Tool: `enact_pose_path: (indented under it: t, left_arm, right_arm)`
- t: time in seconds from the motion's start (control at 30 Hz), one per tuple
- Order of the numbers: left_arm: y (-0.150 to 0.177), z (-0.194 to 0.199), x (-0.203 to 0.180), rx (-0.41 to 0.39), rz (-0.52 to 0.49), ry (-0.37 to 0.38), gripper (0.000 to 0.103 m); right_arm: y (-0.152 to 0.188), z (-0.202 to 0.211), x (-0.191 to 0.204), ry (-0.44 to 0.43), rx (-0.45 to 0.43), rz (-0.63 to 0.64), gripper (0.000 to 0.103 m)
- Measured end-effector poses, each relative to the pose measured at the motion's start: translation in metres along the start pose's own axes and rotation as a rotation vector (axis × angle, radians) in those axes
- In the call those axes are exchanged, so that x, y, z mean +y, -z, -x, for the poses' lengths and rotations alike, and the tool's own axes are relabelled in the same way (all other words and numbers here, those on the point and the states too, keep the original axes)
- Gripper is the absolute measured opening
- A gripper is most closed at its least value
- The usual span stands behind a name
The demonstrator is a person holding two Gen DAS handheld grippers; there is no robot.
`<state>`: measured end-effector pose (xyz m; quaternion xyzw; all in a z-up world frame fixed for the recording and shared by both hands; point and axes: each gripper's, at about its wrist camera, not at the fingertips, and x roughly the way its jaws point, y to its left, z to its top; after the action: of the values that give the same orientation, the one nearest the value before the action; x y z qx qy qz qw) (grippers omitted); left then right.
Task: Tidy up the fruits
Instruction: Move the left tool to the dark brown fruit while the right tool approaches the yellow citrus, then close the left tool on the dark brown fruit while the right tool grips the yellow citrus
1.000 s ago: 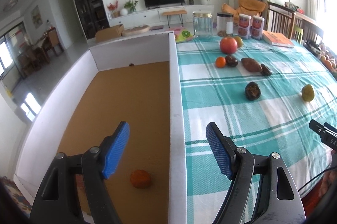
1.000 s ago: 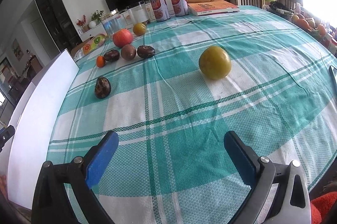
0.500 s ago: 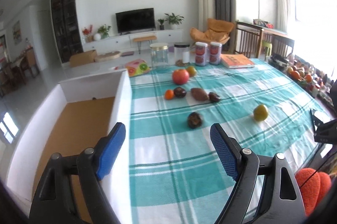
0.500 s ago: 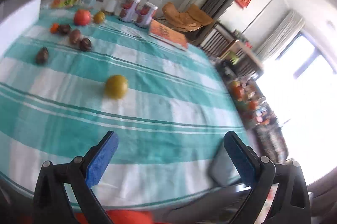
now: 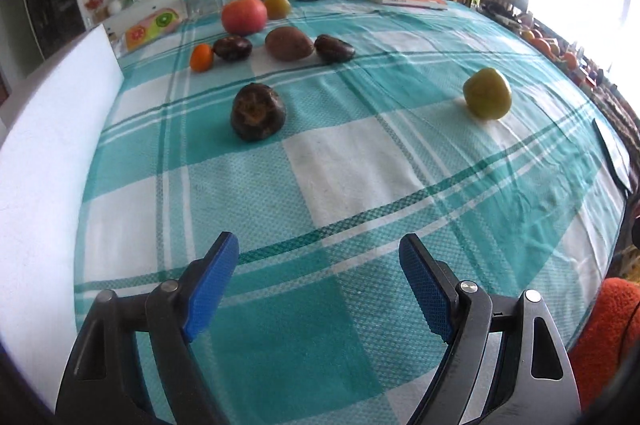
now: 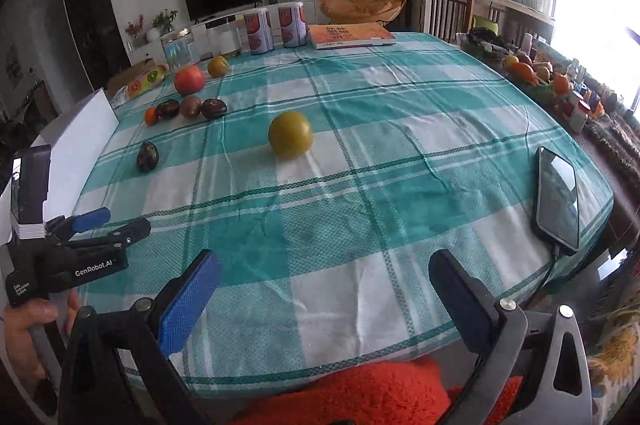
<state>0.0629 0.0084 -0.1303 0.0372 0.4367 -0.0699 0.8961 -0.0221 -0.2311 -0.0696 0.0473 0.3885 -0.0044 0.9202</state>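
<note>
Several fruits lie on the teal checked tablecloth. A dark wrinkled fruit (image 5: 258,116) is nearest my left gripper (image 5: 320,289), which is open and empty above the cloth. A yellow-green fruit (image 5: 487,93) lies to the right, also in the right wrist view (image 6: 290,134). Farther back lie a small orange (image 5: 201,57), a brown kiwi (image 5: 289,43), two dark fruits and a red tomato (image 5: 244,14). The white box wall (image 5: 44,153) stands at the left. My right gripper (image 6: 324,297) is open and empty near the table's front edge. The left gripper (image 6: 92,225) shows there at the left.
Two red cans (image 6: 276,30), glass jars (image 6: 178,48) and an orange book (image 6: 350,35) stand at the table's back. A phone (image 6: 557,195) with a cable lies at the right edge. A fruit basket (image 6: 536,75) sits beyond the table at right.
My left gripper has swung from over the box to over the tablecloth, toward the dark fruit. My right gripper has pulled back to the front edge and turned back toward the fruits.
</note>
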Motion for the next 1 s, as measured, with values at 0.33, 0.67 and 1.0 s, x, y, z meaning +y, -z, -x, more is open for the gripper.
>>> enact_pose_path:
  t: [0.33,0.67,1.0]
  left_arm:
    - [0.002,-0.010,0.010,-0.025,0.042,0.017,0.086]
    - [0.001,-0.011,0.009,-0.022,0.030,0.024,0.089]
    - [-0.007,-0.010,0.023,-0.016,0.105,0.126,0.090]
  right_arm:
    - [0.013,0.021,0.017,0.078,-0.145,0.016,0.103]
    - [0.012,0.014,0.025,0.111,-0.112,0.059,0.103]
    - [0.013,0.018,0.006,-0.005,-0.136,-0.025,0.103]
